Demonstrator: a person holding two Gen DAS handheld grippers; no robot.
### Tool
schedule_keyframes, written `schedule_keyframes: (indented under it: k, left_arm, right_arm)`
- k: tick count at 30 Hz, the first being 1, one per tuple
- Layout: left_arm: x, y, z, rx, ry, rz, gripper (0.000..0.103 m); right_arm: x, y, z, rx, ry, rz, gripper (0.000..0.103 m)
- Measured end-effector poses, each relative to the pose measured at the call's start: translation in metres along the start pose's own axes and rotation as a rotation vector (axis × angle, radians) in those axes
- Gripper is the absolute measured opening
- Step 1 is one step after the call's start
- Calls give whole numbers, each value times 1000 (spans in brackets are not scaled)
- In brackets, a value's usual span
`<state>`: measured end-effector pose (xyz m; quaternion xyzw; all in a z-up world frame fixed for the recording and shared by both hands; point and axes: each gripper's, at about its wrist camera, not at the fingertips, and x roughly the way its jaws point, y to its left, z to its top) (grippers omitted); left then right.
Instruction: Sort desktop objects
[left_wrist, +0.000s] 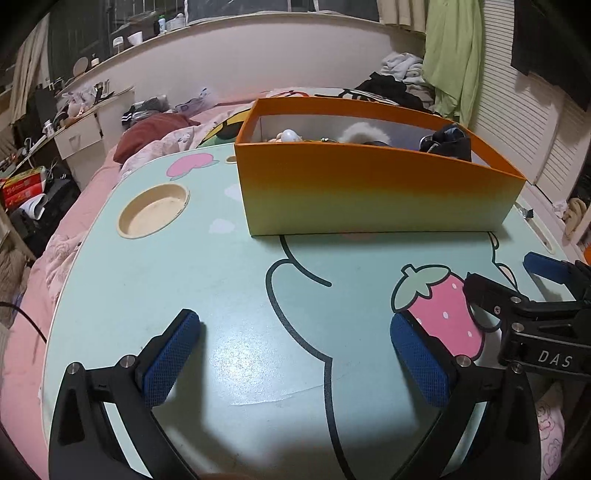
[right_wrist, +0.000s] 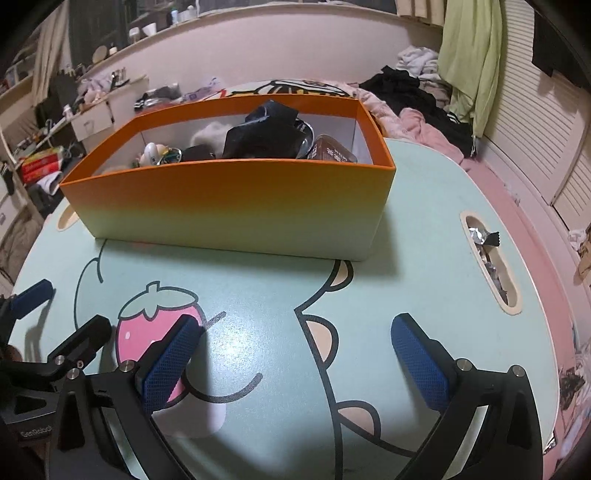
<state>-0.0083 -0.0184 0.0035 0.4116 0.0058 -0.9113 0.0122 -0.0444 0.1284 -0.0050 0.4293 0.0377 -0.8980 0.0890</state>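
Note:
An orange-to-pale-green box (left_wrist: 369, 192) (right_wrist: 236, 210) stands at the far side of the mint lap table (left_wrist: 221, 295) (right_wrist: 424, 229). Inside it lie a crumpled black cloth (right_wrist: 266, 133), a white fluffy thing (left_wrist: 364, 133), a small white figure (right_wrist: 151, 153) and a brown tin (right_wrist: 332, 149). My left gripper (left_wrist: 295, 354) hangs open over the bare tabletop, nothing between its blue pads. My right gripper (right_wrist: 295, 354) is open too, over the strawberry print (right_wrist: 155, 325). In the left wrist view the right gripper (left_wrist: 509, 288) shows at the right edge.
A round cup recess (left_wrist: 153, 210) is sunk in the table's left corner. A slot (right_wrist: 487, 258) along its right edge holds foil wrappers. The table sits on a pink bed (left_wrist: 55, 258) with clothes piled behind. A cluttered desk (left_wrist: 74, 125) stands far left.

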Motion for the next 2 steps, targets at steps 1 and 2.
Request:
schedule_keyframes:
  k: [1, 2]
  left_arm:
    - [0, 0, 1, 0, 1, 1, 103]
    - [0, 0, 1, 0, 1, 2, 103]
  right_arm:
    - [0, -1, 0, 0, 0, 0, 103]
    - [0, 0, 0, 0, 0, 0, 103]
